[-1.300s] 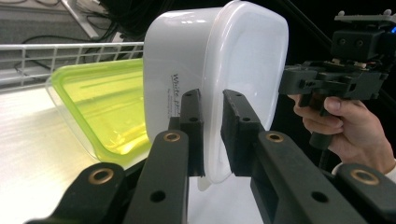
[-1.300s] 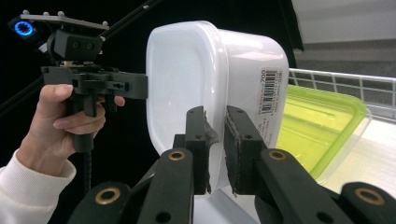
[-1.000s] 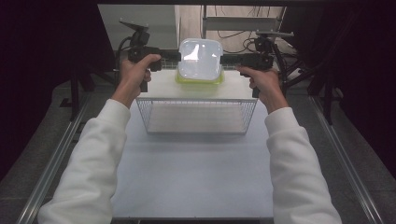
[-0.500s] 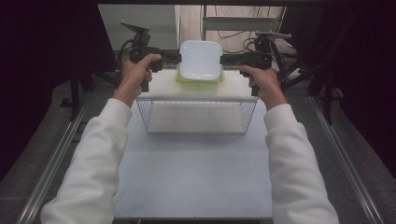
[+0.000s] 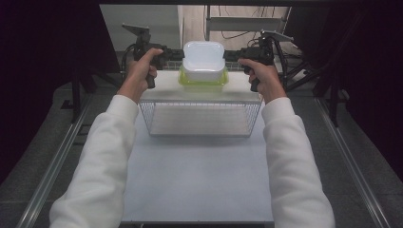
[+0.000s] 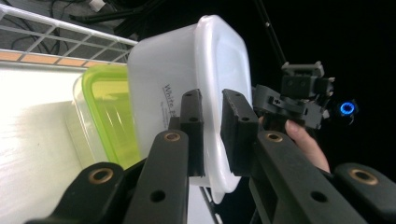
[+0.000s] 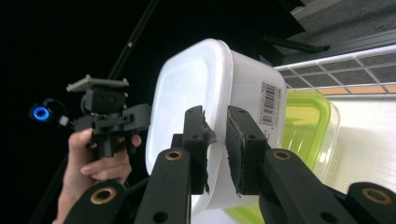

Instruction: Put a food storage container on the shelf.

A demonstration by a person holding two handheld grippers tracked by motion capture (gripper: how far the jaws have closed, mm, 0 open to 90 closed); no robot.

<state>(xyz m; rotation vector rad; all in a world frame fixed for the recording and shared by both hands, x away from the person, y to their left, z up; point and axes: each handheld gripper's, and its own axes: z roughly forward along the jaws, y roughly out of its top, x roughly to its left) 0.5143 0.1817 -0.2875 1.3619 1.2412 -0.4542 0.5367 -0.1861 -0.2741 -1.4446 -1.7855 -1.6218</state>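
Observation:
A white plastic container [image 5: 203, 59] hangs upright, mouth up, over a clear box with a green lid [image 5: 203, 80] at the far end of the table. My left gripper [image 5: 178, 53] is shut on its left rim and my right gripper [image 5: 230, 54] on its right rim. In the left gripper view the pads [image 6: 212, 133] pinch the rim of the white container [image 6: 173, 79] beside the green lid [image 6: 109, 112]. In the right gripper view the jaws [image 7: 215, 149] have just eased open slightly, the container's [image 7: 196, 84] rim still between them. Whether it touches the lid I cannot tell.
A wire basket [image 5: 199, 103] stands on the white table [image 5: 199, 175] just in front of the green-lidded box. Dark stands and cables sit behind and beside the table's far end. Both white sleeves reach forward along the table's sides.
Both hands have brought the white container down a little toward the green-lidded box, and its open mouth now faces the high camera more.

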